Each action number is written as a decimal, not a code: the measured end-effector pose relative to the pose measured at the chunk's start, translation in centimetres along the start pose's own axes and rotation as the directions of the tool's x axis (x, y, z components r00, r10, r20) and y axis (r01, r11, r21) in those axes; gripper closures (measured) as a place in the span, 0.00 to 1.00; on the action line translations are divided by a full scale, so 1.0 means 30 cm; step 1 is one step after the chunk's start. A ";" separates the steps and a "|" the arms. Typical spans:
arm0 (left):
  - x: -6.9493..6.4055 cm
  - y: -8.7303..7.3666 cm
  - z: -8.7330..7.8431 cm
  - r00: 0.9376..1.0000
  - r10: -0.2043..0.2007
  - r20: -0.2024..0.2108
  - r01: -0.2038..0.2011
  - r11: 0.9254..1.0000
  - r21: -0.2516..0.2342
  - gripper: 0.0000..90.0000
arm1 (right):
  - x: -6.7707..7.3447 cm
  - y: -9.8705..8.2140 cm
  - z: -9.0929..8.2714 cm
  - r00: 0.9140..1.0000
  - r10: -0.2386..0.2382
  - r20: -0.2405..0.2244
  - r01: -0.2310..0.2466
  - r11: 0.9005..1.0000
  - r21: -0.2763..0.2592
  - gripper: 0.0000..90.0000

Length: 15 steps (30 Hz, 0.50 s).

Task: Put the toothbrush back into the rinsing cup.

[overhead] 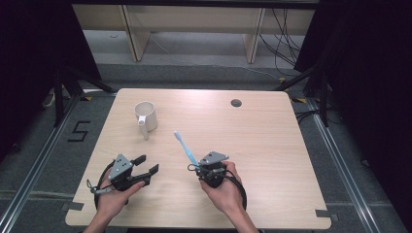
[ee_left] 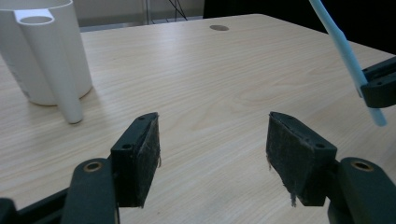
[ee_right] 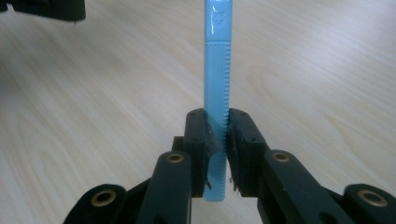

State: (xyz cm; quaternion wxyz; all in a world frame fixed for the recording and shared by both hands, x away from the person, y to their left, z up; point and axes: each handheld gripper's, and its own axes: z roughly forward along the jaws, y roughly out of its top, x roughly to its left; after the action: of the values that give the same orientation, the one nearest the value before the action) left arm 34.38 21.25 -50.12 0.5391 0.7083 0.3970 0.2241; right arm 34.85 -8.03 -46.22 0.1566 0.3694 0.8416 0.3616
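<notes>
One wooden table (overhead: 272, 145) with one round cable hole (overhead: 236, 103) near its far edge; one white mug (overhead: 145, 115) stands upright on the far left part, handle toward the person. Two grippers: left gripper (overhead: 148, 165) near the front left, jaws wide apart with nothing between them, right gripper (overhead: 194, 167) near front centre, jaws clamped on the handle end of one light-blue toothbrush (overhead: 185, 147). Toothbrush is off the table, tilted up and away, head toward the mug but well apart from it.
</notes>
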 end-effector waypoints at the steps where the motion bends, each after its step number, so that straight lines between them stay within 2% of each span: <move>1: -0.002 0.002 0.002 1.000 -0.005 0.009 0.005 1.000 -0.001 0.39 | 0.007 -0.002 -0.002 1.000 0.023 0.002 -0.023 1.000 -0.007 0.88; 5: -0.011 0.011 0.006 0.999 -0.018 0.030 0.018 1.000 -0.004 0.39 | 0.008 -0.012 0.006 1.000 -0.022 0.021 0.024 0.996 -0.090 0.88; 7: -0.016 0.016 0.006 0.999 -0.010 0.033 0.010 1.000 -0.006 0.40 | 0.016 -0.015 0.008 1.000 0.008 0.010 -0.007 0.995 -0.104 0.88; 10: -0.018 0.024 0.004 0.999 -0.004 0.047 0.004 1.000 -0.011 0.41 | 0.018 -0.013 0.014 1.000 -0.010 0.006 0.010 0.994 -0.112 0.88; 12: -0.019 0.028 0.001 0.999 -0.001 0.039 0.001 1.000 -0.003 0.41 | 0.024 -0.010 0.014 1.000 0.008 -0.001 -0.008 0.993 -0.116 0.88; 15: -0.018 0.038 0.000 0.999 -0.009 0.047 0.010 1.000 -0.014 0.41 | 0.035 -0.003 0.028 1.000 -0.010 0.005 0.010 0.987 -0.159 0.88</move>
State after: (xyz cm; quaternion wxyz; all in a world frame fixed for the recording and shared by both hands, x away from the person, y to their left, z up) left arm 34.43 20.69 -49.00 0.5542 0.7076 0.3861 0.2075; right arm 34.52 -6.88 -46.86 0.1893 0.3523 0.8115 0.4260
